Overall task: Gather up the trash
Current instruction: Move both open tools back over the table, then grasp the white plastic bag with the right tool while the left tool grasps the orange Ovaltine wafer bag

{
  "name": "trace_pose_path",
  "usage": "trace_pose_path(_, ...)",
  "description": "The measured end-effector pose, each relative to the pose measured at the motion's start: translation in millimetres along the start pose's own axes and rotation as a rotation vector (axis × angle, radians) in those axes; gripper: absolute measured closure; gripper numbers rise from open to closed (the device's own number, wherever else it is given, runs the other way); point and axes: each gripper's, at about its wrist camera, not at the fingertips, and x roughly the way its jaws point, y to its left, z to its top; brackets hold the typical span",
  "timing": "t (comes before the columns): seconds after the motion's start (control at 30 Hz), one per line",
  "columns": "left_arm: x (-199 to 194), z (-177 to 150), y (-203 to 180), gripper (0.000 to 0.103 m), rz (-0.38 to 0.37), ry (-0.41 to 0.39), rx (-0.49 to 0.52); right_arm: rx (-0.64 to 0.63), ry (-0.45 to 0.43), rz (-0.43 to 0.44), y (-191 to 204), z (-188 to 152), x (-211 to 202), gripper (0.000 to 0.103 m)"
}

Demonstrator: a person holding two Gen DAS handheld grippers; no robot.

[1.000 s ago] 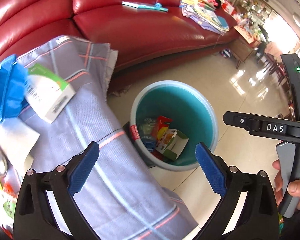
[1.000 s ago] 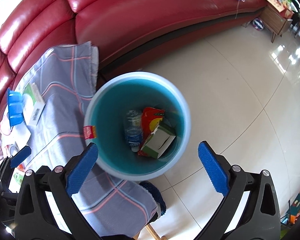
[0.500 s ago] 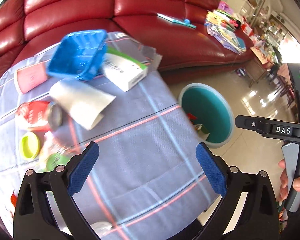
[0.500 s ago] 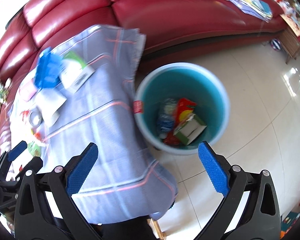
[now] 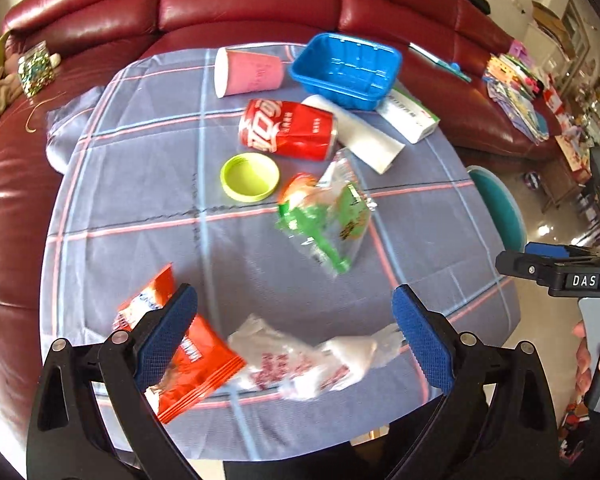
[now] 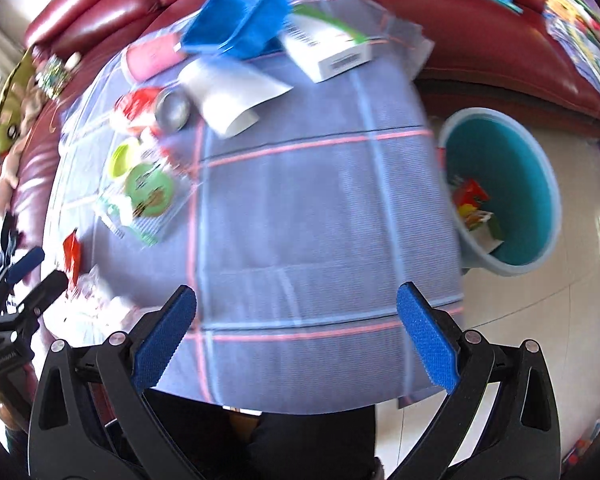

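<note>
Assessing risk: we judge the nearest pieces the most awkward, since the clear plastic bag (image 5: 300, 360) and the red snack packet (image 5: 188, 364) are thin, limp film lying flat on cloth.
Slip hazard: we expect either could slide out of the blue pads (image 5: 168, 332) if only an edge is pinched.
Cloth hazard: we note a low pinch could catch the checked tablecloth (image 5: 236, 256) and drag the other litter with it.
Roll hazard: we see the red drink can (image 5: 288, 130) on its side, touching the white paper cup (image 5: 364, 132); a nudge could send it rolling.
Left gripper (image 5: 296, 336): we find the jaws wide apart and empty, poised over the bag and packet.
Right gripper (image 6: 300, 340): we find it equally wide and empty, above a bare stretch of cloth; its view is blurred, so fine detail there is unreliable.
Remaining trash: we also count a pink cup (image 5: 248, 72), blue plastic tray (image 5: 348, 68), white carton (image 5: 412, 116), yellow-green lid (image 5: 250, 176) and green-printed wrapper (image 5: 328, 216), all on the table.
Bin: we locate the teal bin (image 6: 508, 192) on the floor just beside the table's right edge, with some rubbish already inside.
Surface: we record a cloth-covered table, its hem hanging over the edges.
Room: we record a red leather sofa (image 5: 260, 0) close behind and glossy pale floor tiles (image 6: 540, 320).
</note>
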Motion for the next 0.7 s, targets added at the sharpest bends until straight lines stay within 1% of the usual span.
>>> trace_pose_path(0.2, -12, -29, 59, 0.005, 0.045, -0.005, -0.087, -0.133, 0.043, 0.055, 64, -16, 18, 0.007)
trace_pose_path(0.3, -14, -45, 79, 0.005, 0.044, 0.007, -0.119, -0.224, 0.077, 0.087, 100, -24, 28, 0.007)
trace_pose_path(0.47, -17, -65, 101, 0.005, 0.049, 0.025, -0.152, -0.352, 0.099, 0.106, 150, -33, 46, 0.007)
trace_pose_path(0.6, -16, -70, 112, 0.005, 0.046, 0.026, -0.184, -0.406, 0.123, 0.099, 171, -37, 62, 0.007)
trace_pose_path(0.63, -16, -71, 114, 0.005, 0.044, 0.028, -0.192, -0.418, 0.120, 0.096, 174, -38, 65, 0.009)
trace_pose_path(0.67, -15, -71, 116, 0.005, 0.042, 0.031, -0.200, -0.427, 0.115, 0.089, 175, -38, 67, 0.017)
trace_pose_path(0.7, -14, -70, 117, 0.005, 0.039, 0.034, -0.207, -0.431, 0.115, 0.081, 175, -38, 70, 0.022)
